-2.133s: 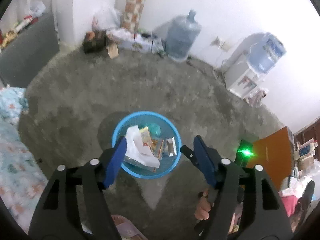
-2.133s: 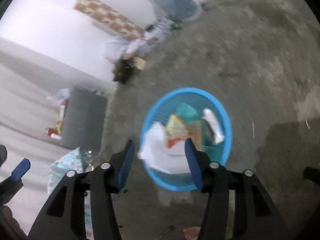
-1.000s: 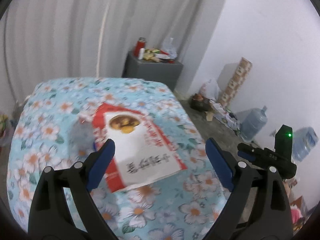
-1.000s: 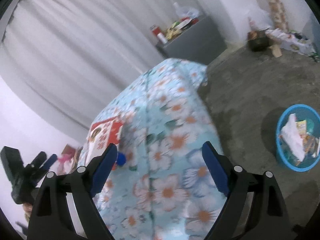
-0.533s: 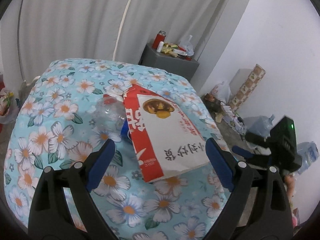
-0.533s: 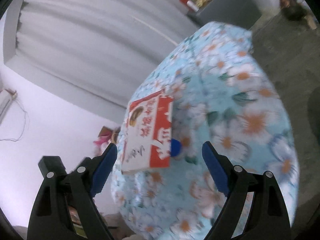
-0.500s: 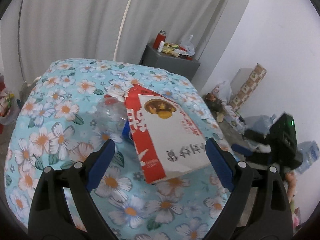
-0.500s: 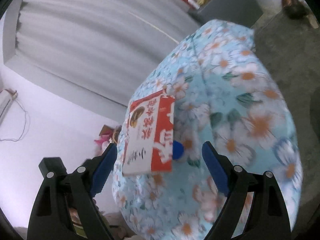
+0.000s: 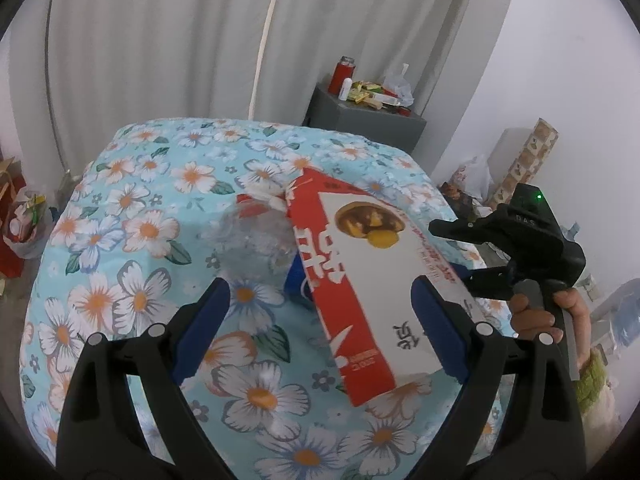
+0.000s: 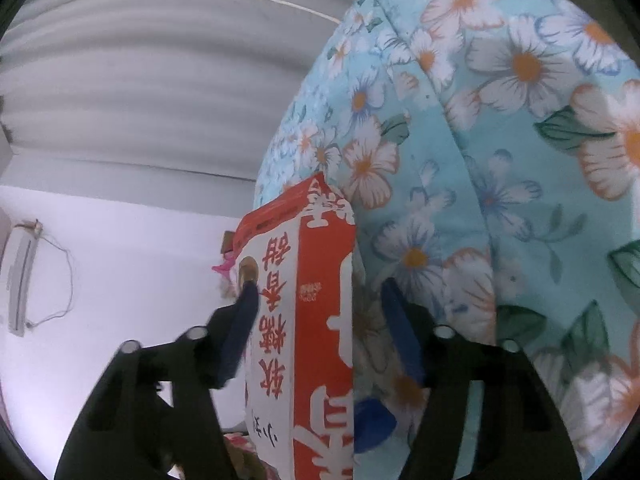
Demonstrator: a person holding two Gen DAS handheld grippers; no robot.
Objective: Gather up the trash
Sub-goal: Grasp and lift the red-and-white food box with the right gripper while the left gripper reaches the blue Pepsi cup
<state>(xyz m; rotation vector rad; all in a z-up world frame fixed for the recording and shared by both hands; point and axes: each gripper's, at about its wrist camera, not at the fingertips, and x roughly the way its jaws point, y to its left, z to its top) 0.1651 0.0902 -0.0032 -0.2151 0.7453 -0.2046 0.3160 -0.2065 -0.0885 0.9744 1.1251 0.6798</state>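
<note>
A red-and-white cardboard box (image 9: 372, 280) lies tilted on the flowered bedspread (image 9: 132, 216), resting partly on a crushed clear bottle (image 9: 256, 240) with a blue cap (image 9: 297, 282). My left gripper (image 9: 320, 320) hovers open over the box's near end, touching nothing. A hand brings my right gripper (image 9: 452, 254) in from the right. In the right wrist view the box (image 10: 316, 320) stands between the closing jaws of that gripper (image 10: 320, 290). One finger (image 10: 246, 312) lies along the white face, while the other finger (image 10: 400, 320) is still clear of the box. The blue cap (image 10: 372, 420) shows below.
A grey cabinet (image 9: 360, 120) with a red can and snack packets stands behind the bed by the curtain. A patterned roll (image 9: 524, 160) and bags lean at the right wall. More bags (image 9: 24, 232) sit on the floor at the left.
Both grippers swung from above the blue floor basket to the bed. The left one sank closer to the box. The right one came up around the box and its jaws narrowed.
</note>
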